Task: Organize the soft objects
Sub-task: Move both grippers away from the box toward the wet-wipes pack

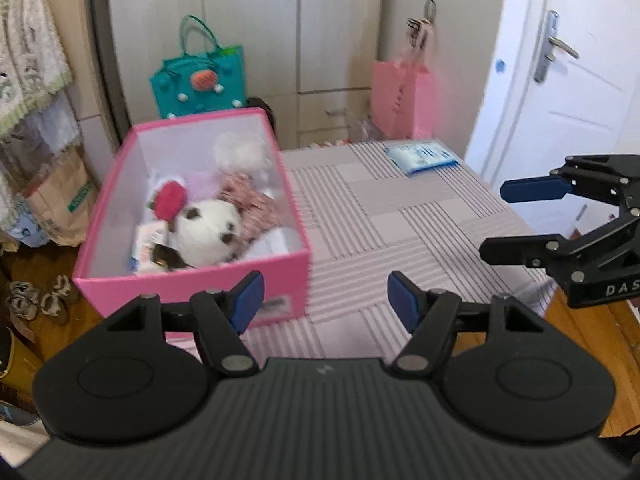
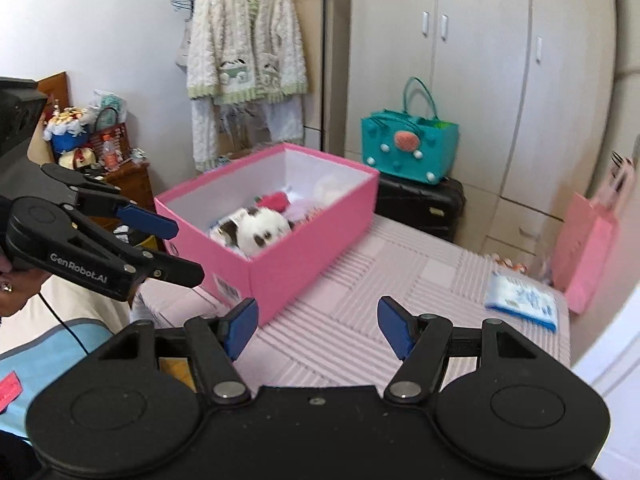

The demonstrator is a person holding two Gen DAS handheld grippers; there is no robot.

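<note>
Soft toys boxed; packet outstanding.
Plush panda [image 1: 208,236] inside pink box [image 1: 280,266]; blue packet [image 1: 420,157] on bed at 1 o'clock; both jaws apart, empty.

room — beige wardrobe [image 1: 256,28] behind | white door [image 1: 568,80] right | wood floor [image 1: 48,256] | daylight — soft

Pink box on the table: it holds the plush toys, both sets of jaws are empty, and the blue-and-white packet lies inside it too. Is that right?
Not quite. The blue-and-white packet lies on the table, apart from the pink box, as the right wrist view shows. The plush toys are in the box, and both sets of jaws are empty.
</note>
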